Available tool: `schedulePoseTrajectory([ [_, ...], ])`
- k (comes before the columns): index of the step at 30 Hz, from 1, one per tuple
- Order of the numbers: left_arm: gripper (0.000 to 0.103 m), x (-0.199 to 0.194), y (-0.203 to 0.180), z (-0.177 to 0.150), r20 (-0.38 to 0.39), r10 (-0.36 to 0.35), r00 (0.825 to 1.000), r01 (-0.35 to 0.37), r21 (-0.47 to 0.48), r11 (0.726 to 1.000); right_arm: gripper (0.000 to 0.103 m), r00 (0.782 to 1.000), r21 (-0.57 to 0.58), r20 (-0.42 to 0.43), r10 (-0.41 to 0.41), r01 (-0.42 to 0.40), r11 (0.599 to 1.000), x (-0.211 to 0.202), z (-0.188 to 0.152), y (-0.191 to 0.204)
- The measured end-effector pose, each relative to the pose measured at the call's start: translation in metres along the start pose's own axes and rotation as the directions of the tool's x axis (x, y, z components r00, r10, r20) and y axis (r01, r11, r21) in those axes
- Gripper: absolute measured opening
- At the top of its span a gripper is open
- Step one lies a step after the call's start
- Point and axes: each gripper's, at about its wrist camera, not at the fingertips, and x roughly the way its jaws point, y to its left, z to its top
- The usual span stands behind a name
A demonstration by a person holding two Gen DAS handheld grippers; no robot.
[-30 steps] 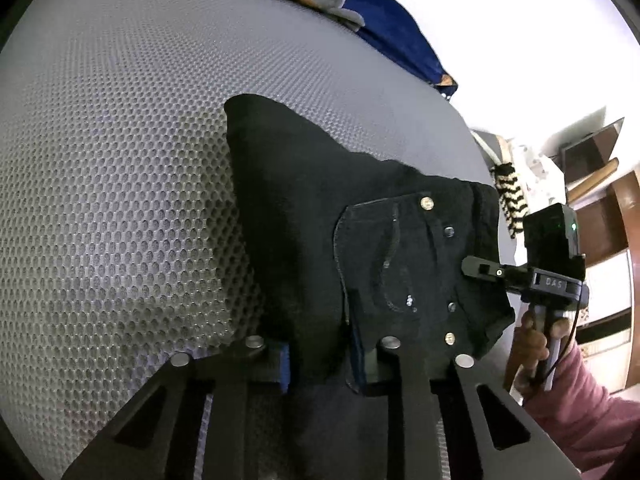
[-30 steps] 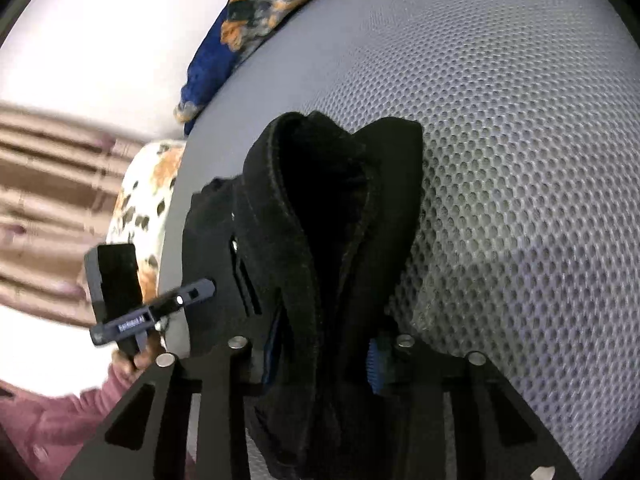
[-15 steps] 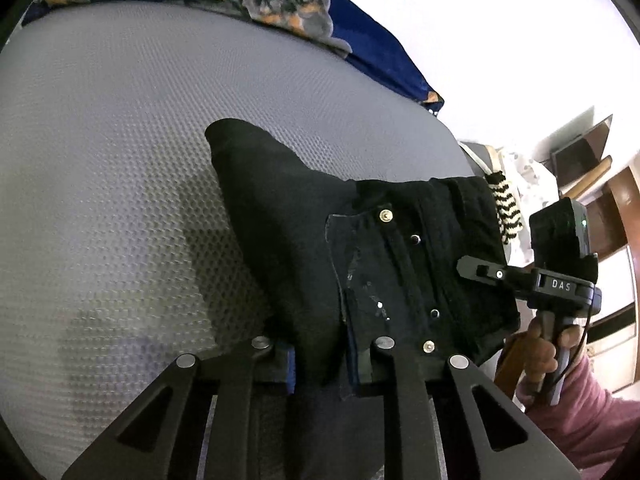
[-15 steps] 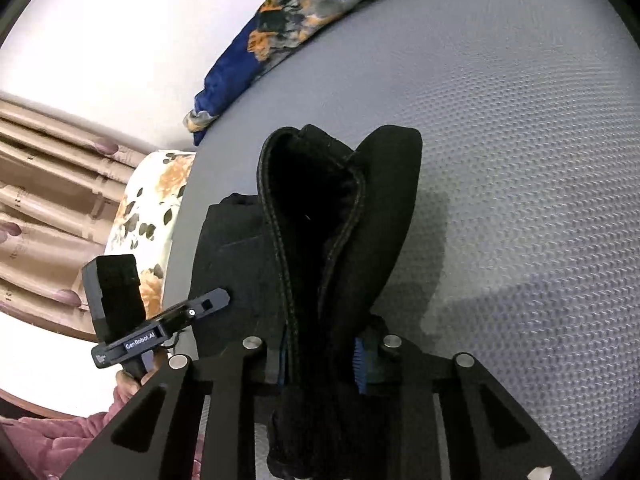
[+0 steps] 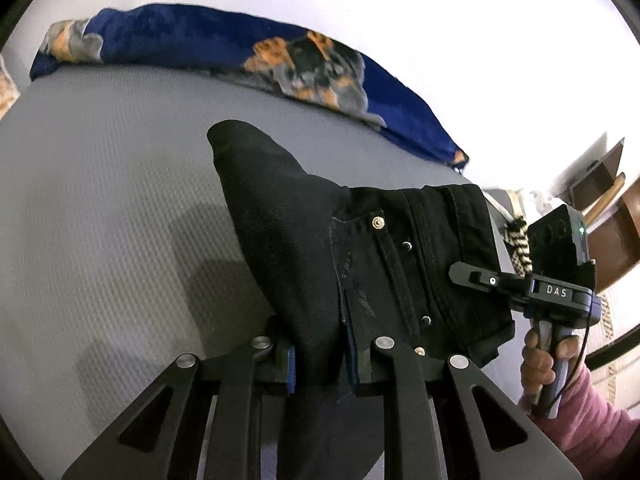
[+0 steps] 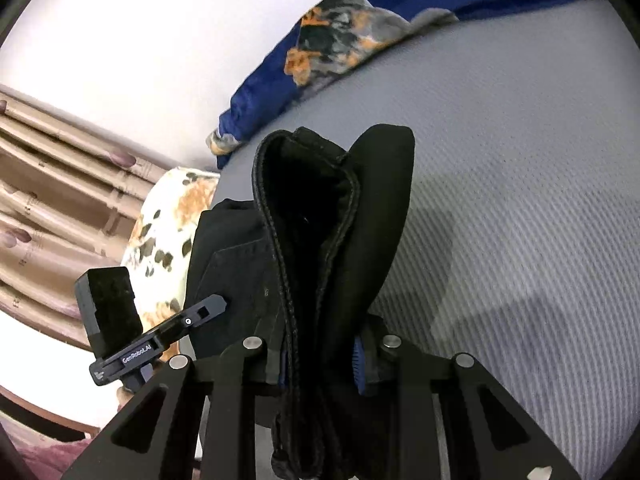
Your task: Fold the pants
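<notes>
Left wrist: left tongs clamped on black pants; right tongs likewise. Thick bunched denim could slip out, spoiling fold.

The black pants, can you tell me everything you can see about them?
The black pants look like thick denim, with stitched seams, a pocket outline and small metal rivets. They are bunched in folds, lifted above the grey mesh mattress. The left hand-held gripper pinches one folded part between its blue pads; the right hand-held gripper pinches a thick seamed edge. A rounded fold sticks up at the far end.
</notes>
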Motion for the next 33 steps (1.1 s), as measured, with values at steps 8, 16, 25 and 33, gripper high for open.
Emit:
schedulePoseTrajectory([
  [8,0.019,0.030,0.015,0.061,0.018,0.040,0.999,-0.040,0.011,0.999,0.023,1.000,-0.003,0.003,-0.014,0.014,1.000,0.034,0.056,-0.003],
  [16,0.019,0.053,0.037,0.097,0.028,0.063,0.998,-0.063,-0.001,0.998,0.023,0.999,-0.005,0.018,-0.044,0.044,0.999,0.058,0.090,-0.001],
  [25,0.030,0.097,0.073,0.075,-0.019,0.158,0.987,-0.158,-0.016,0.987,0.045,0.938,-0.131,0.037,-0.344,0.346,0.929,0.094,0.086,-0.015],
  [33,0.046,0.108,0.069,0.064,0.033,0.252,0.967,-0.253,0.034,0.967,0.053,0.923,-0.123,0.074,-0.379,0.385,0.915,0.096,0.082,-0.020],
])
